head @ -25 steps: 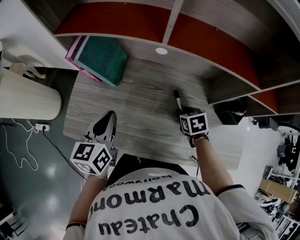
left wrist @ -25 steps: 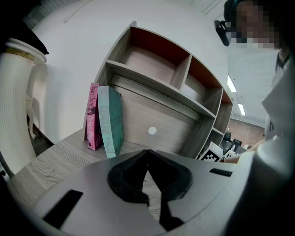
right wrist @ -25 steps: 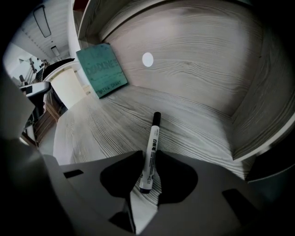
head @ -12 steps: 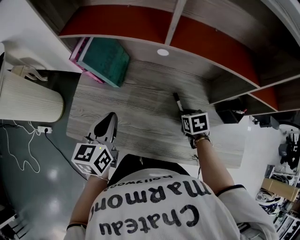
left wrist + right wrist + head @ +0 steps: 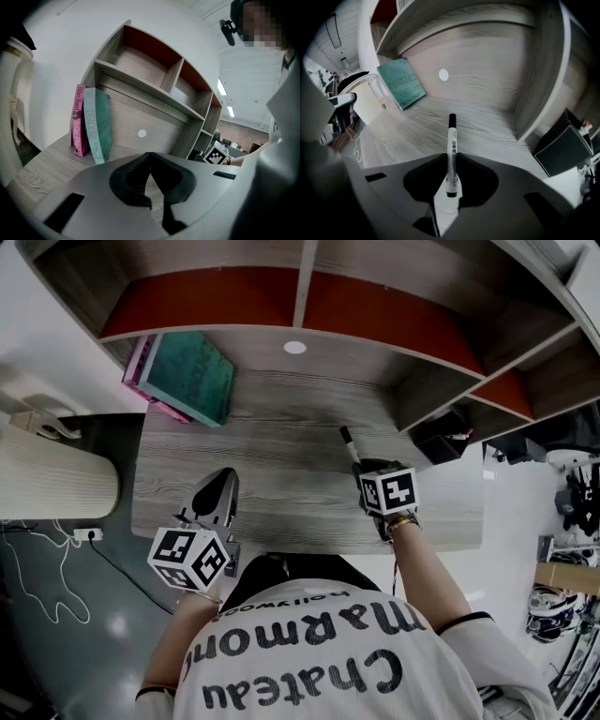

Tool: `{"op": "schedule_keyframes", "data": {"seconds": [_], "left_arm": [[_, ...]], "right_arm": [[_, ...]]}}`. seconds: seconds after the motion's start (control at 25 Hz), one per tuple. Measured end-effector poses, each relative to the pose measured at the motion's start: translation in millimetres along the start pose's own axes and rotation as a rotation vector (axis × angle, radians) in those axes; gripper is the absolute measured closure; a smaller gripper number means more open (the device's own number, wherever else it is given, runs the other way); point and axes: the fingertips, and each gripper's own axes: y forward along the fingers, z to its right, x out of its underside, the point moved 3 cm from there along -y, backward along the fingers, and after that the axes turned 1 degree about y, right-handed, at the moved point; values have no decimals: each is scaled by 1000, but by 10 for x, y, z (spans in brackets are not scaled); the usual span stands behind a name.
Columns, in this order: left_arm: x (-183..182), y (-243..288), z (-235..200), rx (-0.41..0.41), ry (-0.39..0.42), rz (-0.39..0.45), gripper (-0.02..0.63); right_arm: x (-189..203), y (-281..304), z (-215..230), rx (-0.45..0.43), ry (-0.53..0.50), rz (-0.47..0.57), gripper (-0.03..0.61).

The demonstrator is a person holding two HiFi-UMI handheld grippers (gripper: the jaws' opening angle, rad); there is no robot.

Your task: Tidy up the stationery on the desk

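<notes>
The right gripper (image 5: 451,164) is pinching a white marker (image 5: 451,140) with a black cap. Its 2 jaws have just been closing and are now pressing on the barrel near its rear end. The marker is pointing past the tips toward the far shelving (image 5: 309,296), over the right part of the grey wood desk (image 5: 272,474). The left gripper (image 5: 150,157) is hovering at the desk's near left edge, jaws meeting at the tips with nothing between them. A teal book (image 5: 192,376) and a pink book (image 5: 141,354) are standing at the far left.

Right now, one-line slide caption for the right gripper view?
Right gripper, jaws just closed on a white black-capped marker, over the wood-grain desk; teal book behind.
</notes>
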Motion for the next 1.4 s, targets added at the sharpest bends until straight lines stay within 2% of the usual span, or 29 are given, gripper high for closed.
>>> {"op": "schedule_keyframes", "data": {"seconds": [0.28, 0.8, 1.08, 1.4], "left_arm": [[-100, 171, 288, 172, 55, -1, 600], [99, 350, 933, 422, 105, -73, 598], [145, 442, 1212, 489, 138, -96, 600], [120, 667, 1357, 460, 118, -74, 598]], "right_arm": [[165, -523, 5, 73, 104, 91, 502], [788, -1326, 287, 291, 251, 164, 502], [877, -1599, 566, 366, 277, 184, 502], [753, -1820, 1066, 424, 214, 156, 502]]}}
